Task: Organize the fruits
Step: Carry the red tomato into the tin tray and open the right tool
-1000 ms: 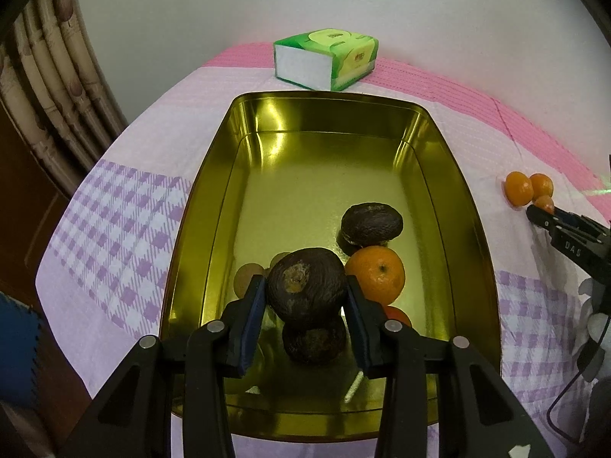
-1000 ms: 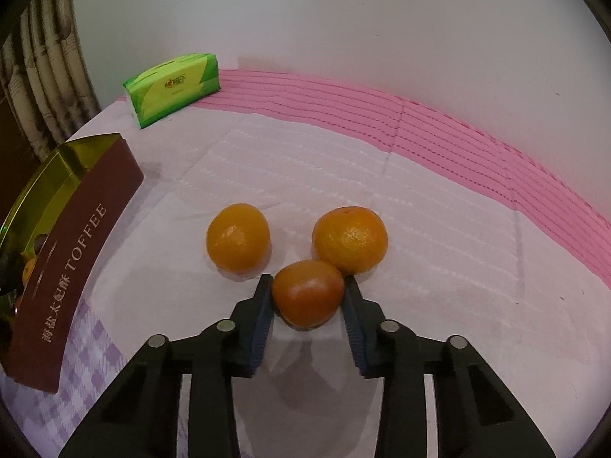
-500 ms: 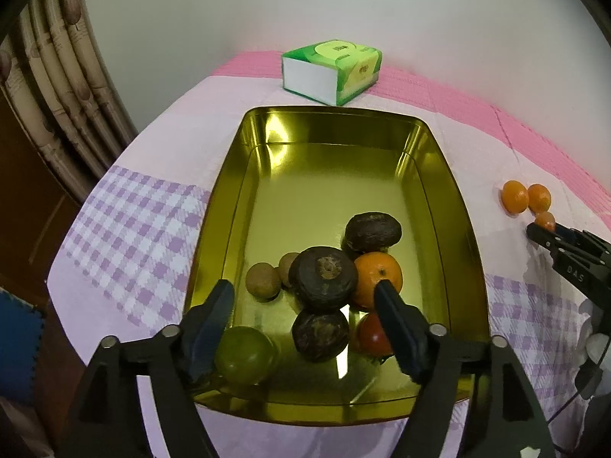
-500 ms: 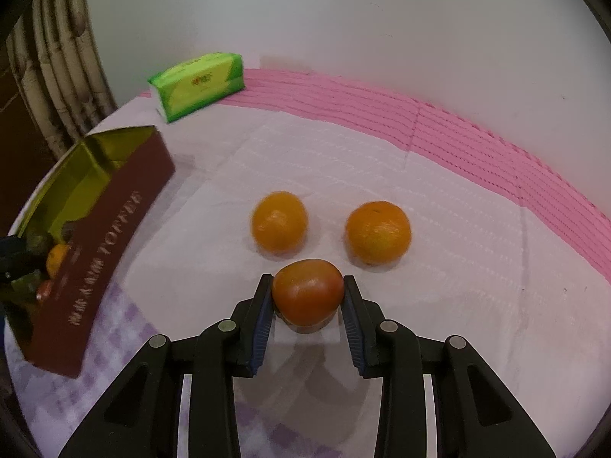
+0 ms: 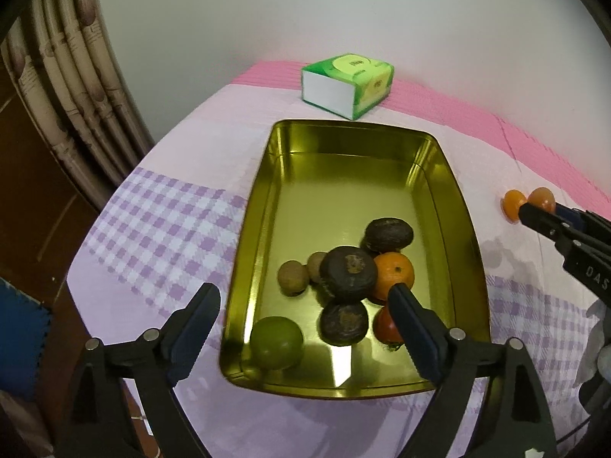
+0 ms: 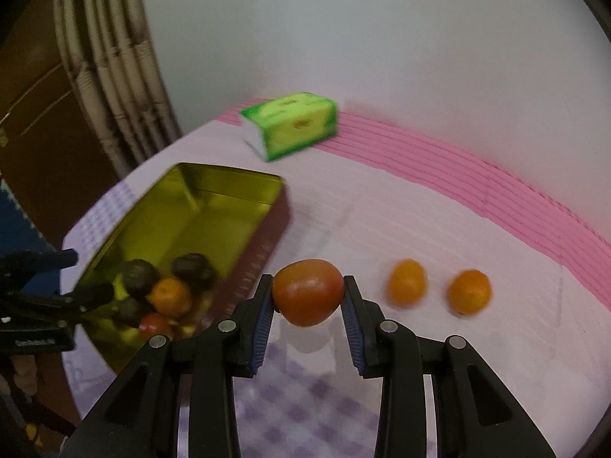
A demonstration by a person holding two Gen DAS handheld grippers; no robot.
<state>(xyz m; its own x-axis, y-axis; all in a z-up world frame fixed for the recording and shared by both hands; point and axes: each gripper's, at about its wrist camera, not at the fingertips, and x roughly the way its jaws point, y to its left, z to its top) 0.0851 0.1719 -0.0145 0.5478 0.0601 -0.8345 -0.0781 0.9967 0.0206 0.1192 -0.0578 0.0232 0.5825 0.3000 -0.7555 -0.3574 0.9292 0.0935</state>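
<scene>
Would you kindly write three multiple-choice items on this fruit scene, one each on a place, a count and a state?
1. Where is the green fruit?
A. in the tin's near left corner
B. beside the tissue box
C. on the checked cloth

2. How many oranges lie loose on the cloth right of the tin?
A. none
B. two
C. five

3. What is the right gripper doing?
A. standing open and empty
B. gripping the tissue box
C. gripping a reddish-orange fruit

Answers: 1 A, it sits inside the tin by the left gripper; 2 B, two show beside the held reddish-orange fruit; 3 C, both fingers press its sides.
</scene>
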